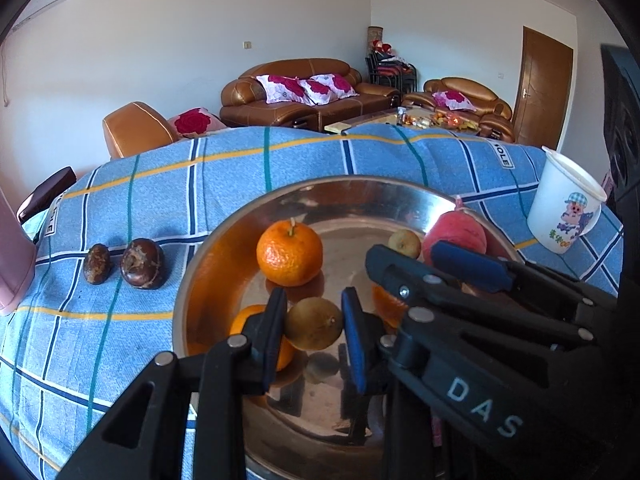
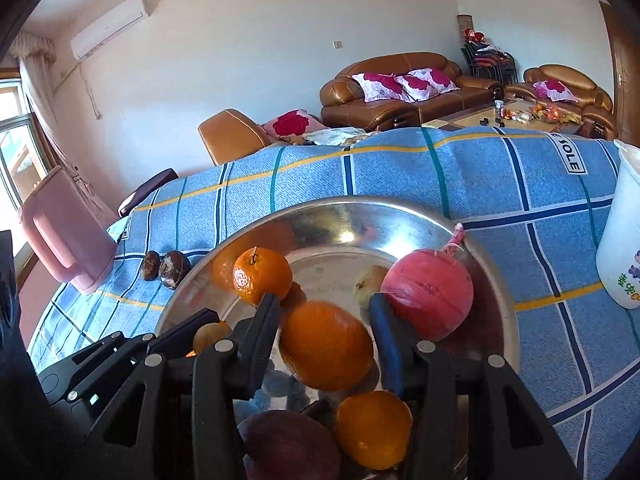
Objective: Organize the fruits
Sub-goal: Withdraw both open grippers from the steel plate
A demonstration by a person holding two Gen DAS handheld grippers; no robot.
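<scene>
Left gripper [image 1: 314, 334] clenched on a small brown fruit [image 1: 315, 323], held just above the steel plate [image 1: 224, 240]. Right gripper [image 2: 326, 330] straddles a large orange [image 2: 326, 346] inside the plate, right pad apparently clear of it; its long axis runs along the fingers.

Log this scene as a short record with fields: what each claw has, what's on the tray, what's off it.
Left claw: shut on small brown-green round fruit, over round steel tray
Right claw: large orange between its fingers; grip unclear
Also on tray: small stemmed tangerine, pink-red round fruit, second orange
Off tray: two dark brown round fruits and white printed cup, on blue checked cloth
</scene>
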